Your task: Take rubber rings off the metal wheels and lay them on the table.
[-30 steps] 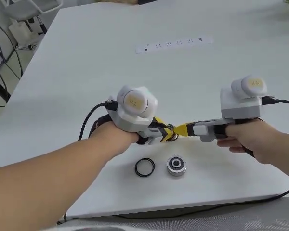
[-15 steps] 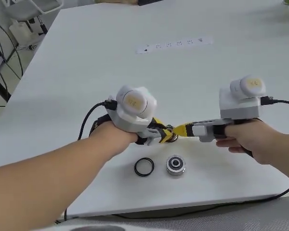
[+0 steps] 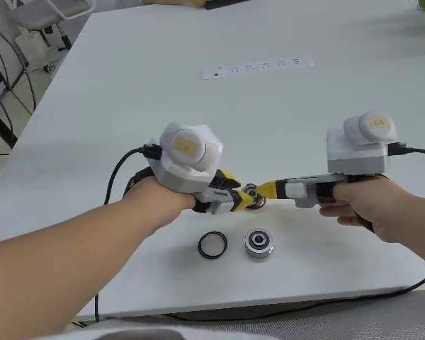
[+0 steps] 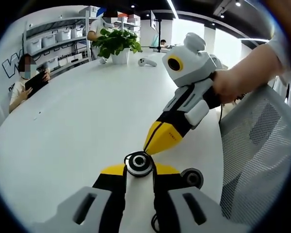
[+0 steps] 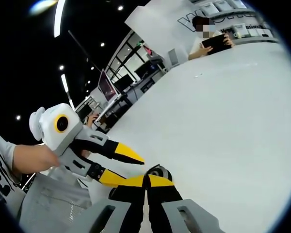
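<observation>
My left gripper (image 3: 246,200) is shut on a small metal wheel (image 3: 253,192) and holds it just above the white table (image 3: 127,106). In the left gripper view the wheel (image 4: 138,164) sits between my yellow jaws with its black rubber ring still around it. My right gripper (image 3: 263,190) meets it from the right, jaws shut, its tip (image 4: 148,145) pinching the ring at the wheel's edge. The right gripper view has the wheel (image 5: 159,171) just past its own closed tip (image 5: 148,178). A loose black ring (image 3: 212,245) and a bare metal wheel (image 3: 258,242) lie near the front edge.
A white power strip (image 3: 258,67) lies far back on the table. A black cable (image 3: 117,188) trails from the left gripper over the front edge. A potted plant (image 4: 116,43) and a seated person (image 4: 26,73) are at the table's far end.
The left gripper's body has shifted a little to the left and rolled, while both tips stay together on the held wheel. The ring and wheel on the table have not moved.
</observation>
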`<state>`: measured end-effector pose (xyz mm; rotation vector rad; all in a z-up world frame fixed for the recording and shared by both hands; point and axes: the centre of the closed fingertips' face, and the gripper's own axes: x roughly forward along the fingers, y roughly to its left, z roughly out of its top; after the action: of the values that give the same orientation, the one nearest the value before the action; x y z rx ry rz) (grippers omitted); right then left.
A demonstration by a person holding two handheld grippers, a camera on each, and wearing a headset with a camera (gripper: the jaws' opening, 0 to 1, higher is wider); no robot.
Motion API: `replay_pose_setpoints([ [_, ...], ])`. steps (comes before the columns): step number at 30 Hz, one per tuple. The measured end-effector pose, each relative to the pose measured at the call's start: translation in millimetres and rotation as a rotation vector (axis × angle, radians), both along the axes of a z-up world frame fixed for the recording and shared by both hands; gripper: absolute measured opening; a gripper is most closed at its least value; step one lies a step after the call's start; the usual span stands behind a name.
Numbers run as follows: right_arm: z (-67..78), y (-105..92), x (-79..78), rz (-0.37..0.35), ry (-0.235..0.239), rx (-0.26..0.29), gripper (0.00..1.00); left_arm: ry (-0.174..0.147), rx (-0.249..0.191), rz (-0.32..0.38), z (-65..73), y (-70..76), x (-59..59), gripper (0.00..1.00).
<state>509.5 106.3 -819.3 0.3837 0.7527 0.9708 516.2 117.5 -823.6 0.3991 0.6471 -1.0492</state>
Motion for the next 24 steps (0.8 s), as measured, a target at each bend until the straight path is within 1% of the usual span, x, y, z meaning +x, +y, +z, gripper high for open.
replay_pose_setpoints([
  [2, 1.0, 0.4, -0.2, 0.0, 0.001, 0.004, 0.0, -0.003, -0.005, -0.001, 2.5, 2.5, -0.9, 0.19],
  [5, 5.8, 1.4, 0.8, -0.008, 0.002, 0.026, 0.0, -0.005, -0.014, -0.002, 7.0, 6.8, -3.5, 0.22],
  [12, 7.4, 1.3, -1.2, -0.004, 0.004, 0.027, 0.0, 0.002, -0.039, 0.002, 14.1, 13.4, -10.3, 0.29],
  [17, 9.4, 2.9, -4.1, 0.002, 0.006, 0.03, 0.0, -0.001, -0.063, -0.005, 23.2, 16.6, -17.5, 0.34],
  [21, 10.7, 5.7, -7.7, 0.014, 0.011, 0.032, 0.0, 0.004, -0.089, 0.004, 30.9, 20.2, -22.1, 0.37],
  [24, 11.2, 7.3, -9.7, 0.02, 0.016, 0.031, 0.0, 0.003, -0.094, 0.001, 33.9, 23.4, -26.7, 0.39],
])
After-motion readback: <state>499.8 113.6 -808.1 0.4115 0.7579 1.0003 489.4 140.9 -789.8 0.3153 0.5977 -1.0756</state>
